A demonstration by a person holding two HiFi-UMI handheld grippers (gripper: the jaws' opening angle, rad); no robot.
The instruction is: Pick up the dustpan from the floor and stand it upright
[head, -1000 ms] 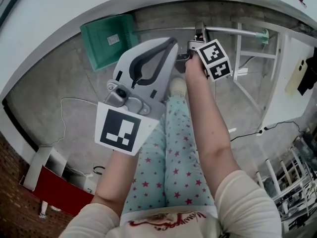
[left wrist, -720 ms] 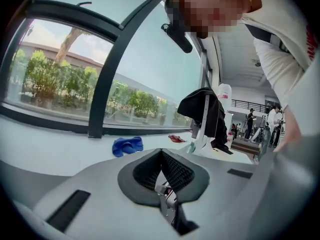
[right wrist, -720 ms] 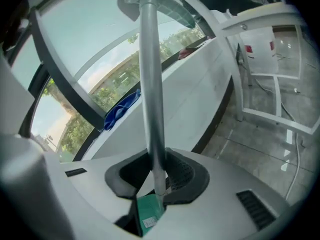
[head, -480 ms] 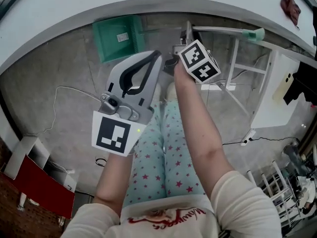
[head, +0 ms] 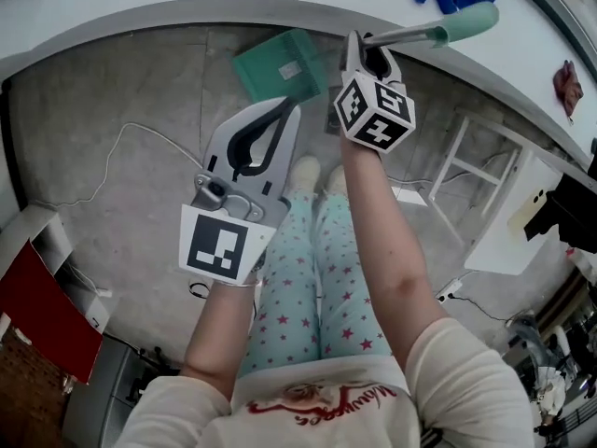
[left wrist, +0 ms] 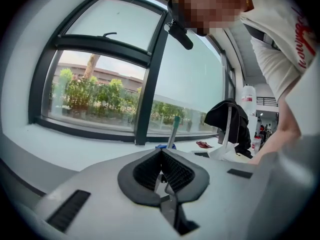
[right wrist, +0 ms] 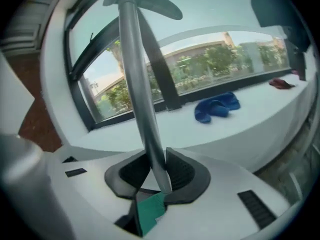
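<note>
Right gripper point(head: 360, 56) pinched the dustpan point(head: 280, 68) by its grey handle point(right wrist: 141, 104), with the green pan down near the floor point(head: 131, 110) and the left gripper point(head: 280, 112) squeezed together holding nothing, so lifting seemed under way and the handle probably needed tipping straight up next.

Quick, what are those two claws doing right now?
Left gripper: closed, empty.
Right gripper: closed on the dustpan's handle.

Green dustpan point(head: 280, 68), pan end low, long grey handle slanting upward in the right claw point(right wrist: 152, 179)
</note>
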